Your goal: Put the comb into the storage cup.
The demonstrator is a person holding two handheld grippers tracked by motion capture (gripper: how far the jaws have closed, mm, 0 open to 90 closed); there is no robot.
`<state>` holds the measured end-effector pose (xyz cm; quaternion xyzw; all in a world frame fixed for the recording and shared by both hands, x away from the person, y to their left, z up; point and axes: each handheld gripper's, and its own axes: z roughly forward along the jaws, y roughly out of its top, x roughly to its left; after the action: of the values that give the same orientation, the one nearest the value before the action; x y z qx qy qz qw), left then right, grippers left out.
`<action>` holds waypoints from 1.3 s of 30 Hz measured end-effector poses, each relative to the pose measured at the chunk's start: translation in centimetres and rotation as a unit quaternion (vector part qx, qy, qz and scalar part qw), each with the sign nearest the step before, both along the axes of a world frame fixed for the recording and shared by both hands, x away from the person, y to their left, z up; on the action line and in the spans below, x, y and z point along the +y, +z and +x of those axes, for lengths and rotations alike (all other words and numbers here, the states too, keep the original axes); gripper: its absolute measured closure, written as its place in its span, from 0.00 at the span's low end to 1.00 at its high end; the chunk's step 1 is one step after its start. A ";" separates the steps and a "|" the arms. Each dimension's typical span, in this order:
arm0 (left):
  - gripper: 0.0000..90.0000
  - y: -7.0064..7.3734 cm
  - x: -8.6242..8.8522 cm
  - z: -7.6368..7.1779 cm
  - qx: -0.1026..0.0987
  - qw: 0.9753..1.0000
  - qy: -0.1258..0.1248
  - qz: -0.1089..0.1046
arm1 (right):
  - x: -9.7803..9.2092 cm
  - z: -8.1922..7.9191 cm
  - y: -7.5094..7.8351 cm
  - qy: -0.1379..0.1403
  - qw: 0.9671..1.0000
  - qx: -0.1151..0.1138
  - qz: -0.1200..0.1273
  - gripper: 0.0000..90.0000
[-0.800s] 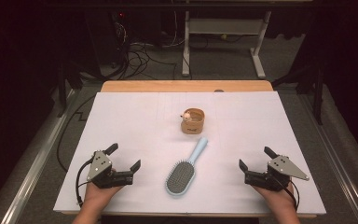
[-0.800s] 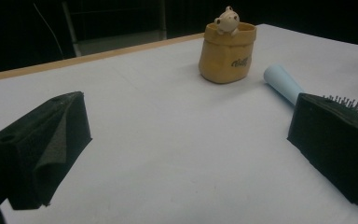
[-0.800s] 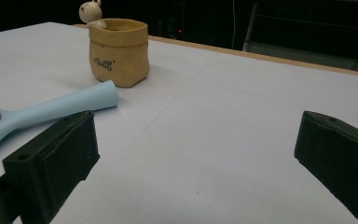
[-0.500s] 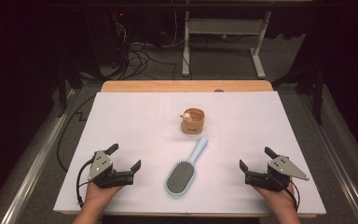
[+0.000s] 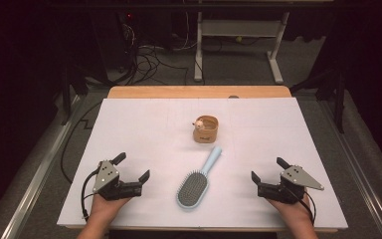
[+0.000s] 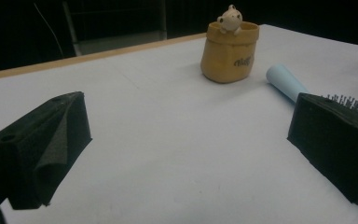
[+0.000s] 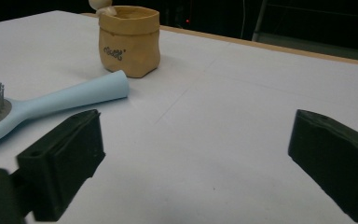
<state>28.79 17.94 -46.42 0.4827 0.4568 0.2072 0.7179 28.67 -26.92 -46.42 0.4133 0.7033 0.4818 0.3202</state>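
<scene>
A light blue hairbrush (image 5: 196,179) lies bristles up in the middle of the white table (image 5: 144,129), handle pointing away toward a small tan pouch-shaped pot (image 5: 205,129) with a little bear figure on its rim. My left gripper (image 5: 131,167) rests open at the front left, nothing between its jaws; the left gripper view shows the pot (image 6: 229,51) and the brush handle (image 6: 284,80) ahead on the right. My right gripper (image 5: 268,169) rests open at the front right, with the brush (image 7: 51,103) and pot (image 7: 129,39) to its left.
A wooden strip (image 5: 199,92) edges the far side of the table. Beyond it are a white desk frame (image 5: 236,45) and tangled cables (image 5: 149,55) on the dark floor. Metal rails (image 5: 35,174) run along both sides.
</scene>
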 end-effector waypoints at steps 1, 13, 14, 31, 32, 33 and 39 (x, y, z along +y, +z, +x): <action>0.02 0.0 0.0 0.0 0.000 1.000 0.000 0.000 | 0.1 0.0 0.0 0.003 1.000 0.001 0.000 0.10; 0.05 -0.2 0.0 0.0 0.007 1.000 -0.008 -0.002 | 3.3 0.0 0.5 0.092 0.994 0.053 0.019 0.66; 0.05 -0.2 0.0 0.0 0.007 1.000 -0.008 0.001 | 3.8 -0.1 0.6 0.100 0.993 0.055 0.017 0.71; 0.01 0.4 -0.1 -0.3 -0.012 1.000 -0.008 -0.012 | 14.3 -1.6 1.8 0.225 0.971 0.079 0.000 1.00; 0.01 0.4 -0.1 -0.3 -0.013 1.000 -0.007 -0.013 | 15.0 -1.6 1.8 0.231 0.970 0.080 -0.003 1.00; 0.01 0.3 0.0 -0.3 -0.010 1.000 -0.007 -0.010 | 15.7 -1.7 1.8 0.235 0.968 0.082 -0.005 1.00; 0.02 0.2 0.1 -0.3 -0.009 1.000 -0.007 -0.018 | 19.7 -2.5 1.7 0.261 0.961 0.087 -0.036 1.00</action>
<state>28.53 18.09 -46.26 0.4712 0.4510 0.1984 0.7316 26.18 -7.18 -44.77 0.2438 0.8289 0.4848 0.1358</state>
